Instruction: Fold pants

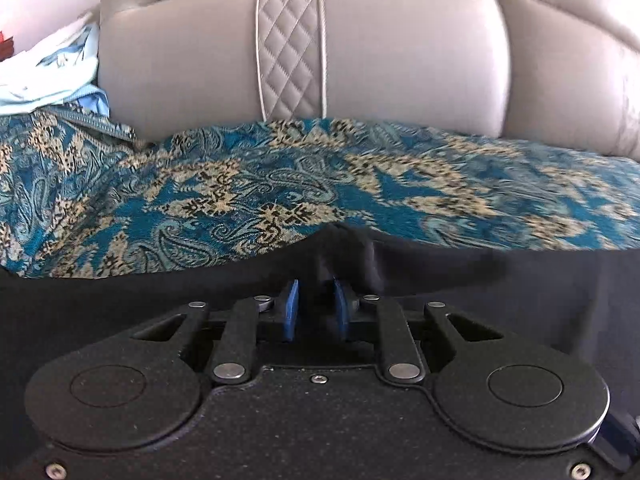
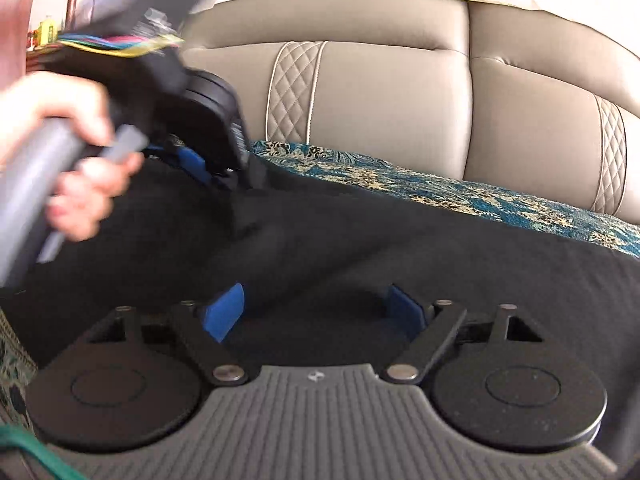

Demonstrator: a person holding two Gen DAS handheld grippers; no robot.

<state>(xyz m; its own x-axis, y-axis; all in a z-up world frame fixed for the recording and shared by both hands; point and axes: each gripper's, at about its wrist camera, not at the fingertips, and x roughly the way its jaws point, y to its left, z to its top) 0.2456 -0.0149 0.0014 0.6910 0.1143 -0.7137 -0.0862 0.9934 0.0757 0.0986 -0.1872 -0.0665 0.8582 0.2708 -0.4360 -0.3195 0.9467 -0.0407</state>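
Observation:
The black pants [image 1: 500,280] lie on a teal patterned cover [image 1: 248,192] over a sofa seat. My left gripper [image 1: 316,300] is shut on a bunched edge of the pants, with dark cloth pinched between its blue pads [image 1: 291,312]. In the right wrist view the pants [image 2: 360,240] spread across the seat. My right gripper [image 2: 316,308] is open, its blue pads [image 2: 226,310] wide apart over the black cloth. The left gripper [image 2: 224,176], held by a hand [image 2: 60,140], also shows in the right wrist view, gripping the pants at the left.
The grey leather sofa back [image 1: 380,60] with a quilted strip [image 1: 290,44] rises just behind the seat. Light blue clothes [image 1: 52,76] are piled at the far left. The patterned cover [image 2: 520,200] shows to the right behind the pants.

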